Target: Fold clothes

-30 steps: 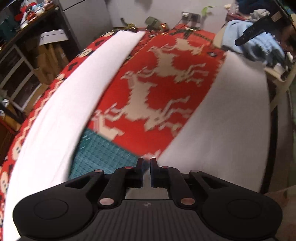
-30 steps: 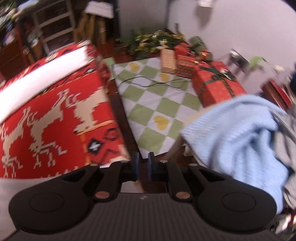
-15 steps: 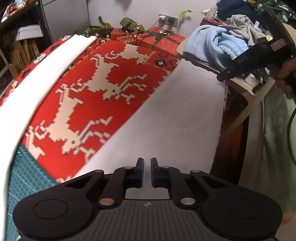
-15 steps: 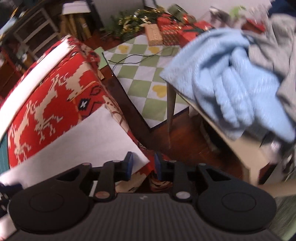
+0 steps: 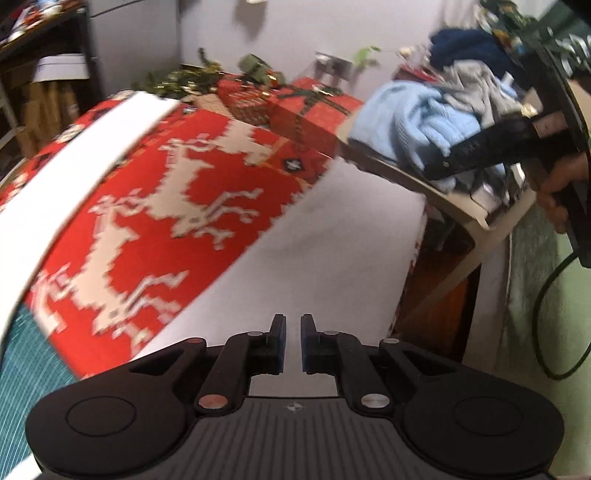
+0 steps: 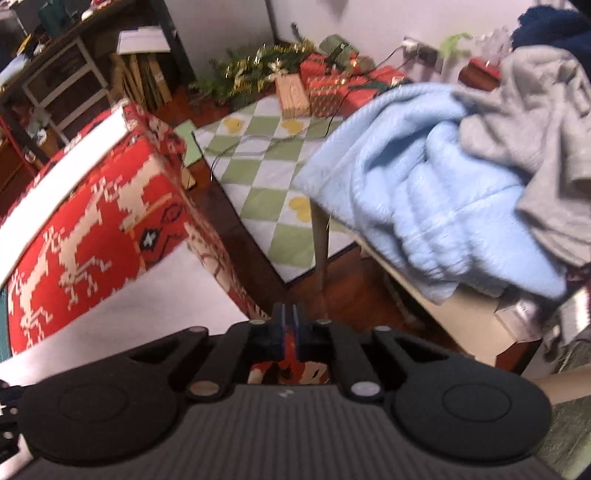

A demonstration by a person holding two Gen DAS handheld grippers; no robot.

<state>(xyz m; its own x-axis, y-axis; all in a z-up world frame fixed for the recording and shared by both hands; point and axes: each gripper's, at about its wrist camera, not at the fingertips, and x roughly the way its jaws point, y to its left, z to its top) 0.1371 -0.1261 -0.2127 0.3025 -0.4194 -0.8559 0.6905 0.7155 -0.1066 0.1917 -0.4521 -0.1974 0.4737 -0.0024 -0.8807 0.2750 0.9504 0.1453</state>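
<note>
Reaching for the next garment is judged to be the step in hand. The right tool (image 6: 289, 314) is pointed down and to the right, towards the heap of clothes on the small pale table (image 6: 472, 317). Its jaws are seen almost together and just beginning to part, and nothing is made out between them. The left tool (image 5: 291, 325) is held narrow, with only a slit left between the pads. Nothing is gripped there; a flat white cloth (image 5: 332, 240) is seen lying beneath it.

That white cloth is spread on the right part of the main table, over the red reindeer cover (image 5: 166, 206). Whether it is a finished fold cannot be told.

The light blue garment (image 6: 424, 206) is draped over the near left edge of the small table. A grey garment (image 6: 535, 122) is piled on it to the right, and a dark blue one (image 6: 546, 26) lies further back.

For the next move, the jaws need to be opened wide and one layer of the light blue garment taken near its hanging edge. It then needs lifting clear so that the grey garment is not dragged along with it.
</note>
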